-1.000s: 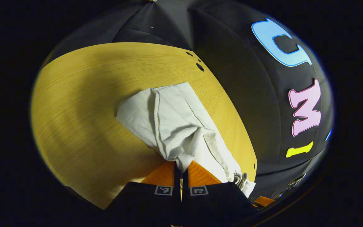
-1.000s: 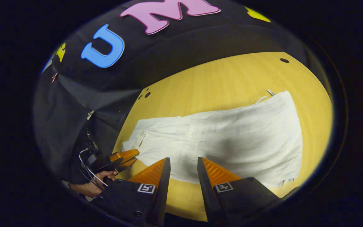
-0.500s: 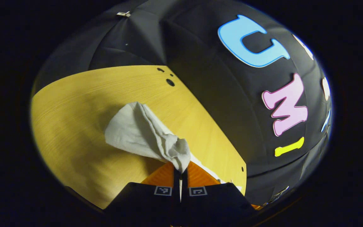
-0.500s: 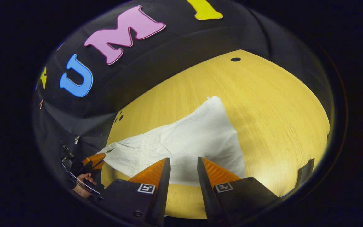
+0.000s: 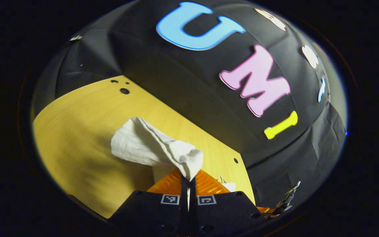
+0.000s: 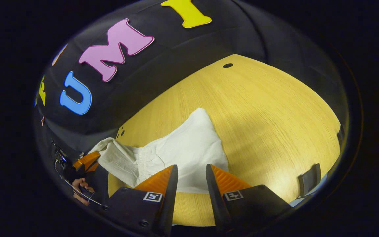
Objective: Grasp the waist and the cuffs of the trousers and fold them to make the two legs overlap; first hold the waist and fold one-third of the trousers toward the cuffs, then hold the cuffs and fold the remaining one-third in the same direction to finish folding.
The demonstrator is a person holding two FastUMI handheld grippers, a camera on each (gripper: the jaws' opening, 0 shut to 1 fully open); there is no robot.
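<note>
**Left gripper lifts one end of the trousers; right gripper waits unclosed**

Nearest in the left gripper view, the left gripper (image 5: 188, 179) has its fingers clamped on a bunched end of the white trousers (image 5: 150, 148), the cloth rising in a crumpled peak from between the tips and draping away over the yellow wooden desk (image 5: 77, 138). Which end this is, waist or cuff, cannot be told from the bunching.

In the right gripper view, the right gripper (image 6: 191, 174) hangs just above the near edge of the trousers (image 6: 186, 148) with its fingers apart and nothing between them. The garment lies on the desk (image 6: 268, 108) as a tapering heap, one corner pointing toward the far side, the other end pulled up to the left gripper (image 6: 86, 161) held by a hand (image 6: 79, 189) at the desk's edge.

Judging from this, the first fold, laying one leg over the other, is in hand and only half gripped. The next move seems to call for the right gripper to close on the free end, so both ends can be carried across together without the cloth sagging or twisting.
</note>
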